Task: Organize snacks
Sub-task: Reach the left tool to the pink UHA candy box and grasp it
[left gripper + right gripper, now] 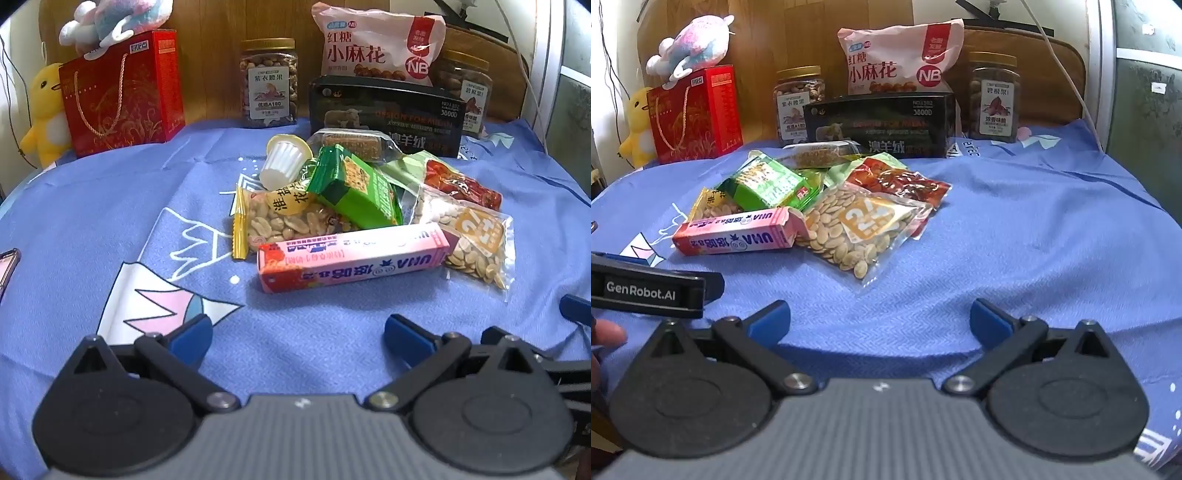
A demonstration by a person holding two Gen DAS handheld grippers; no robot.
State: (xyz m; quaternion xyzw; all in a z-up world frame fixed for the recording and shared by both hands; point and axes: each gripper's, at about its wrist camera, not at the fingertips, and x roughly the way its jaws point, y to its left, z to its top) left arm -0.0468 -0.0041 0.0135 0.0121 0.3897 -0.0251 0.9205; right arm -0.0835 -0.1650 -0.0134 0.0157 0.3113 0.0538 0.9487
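Observation:
A heap of snacks lies on the blue cloth (314,332): a pink candy box (354,258) (738,232) in front, a peanut bag (280,221), a green box (354,188) (768,184), a jelly cup (284,158), a seed bag (469,240) (857,232), a red dried-fruit bag (461,184) (901,181) and a biscuit pack (351,144). My left gripper (299,338) is open and empty, just short of the pink box. My right gripper (881,321) is open and empty, in front of the seed bag.
Along the back stand a red gift box (122,96), two nut jars (267,83) (993,96), a black box (384,114) and a pink bag (376,44). Plush toys (44,110) sit at the far left. A phone (7,269) lies at the left edge.

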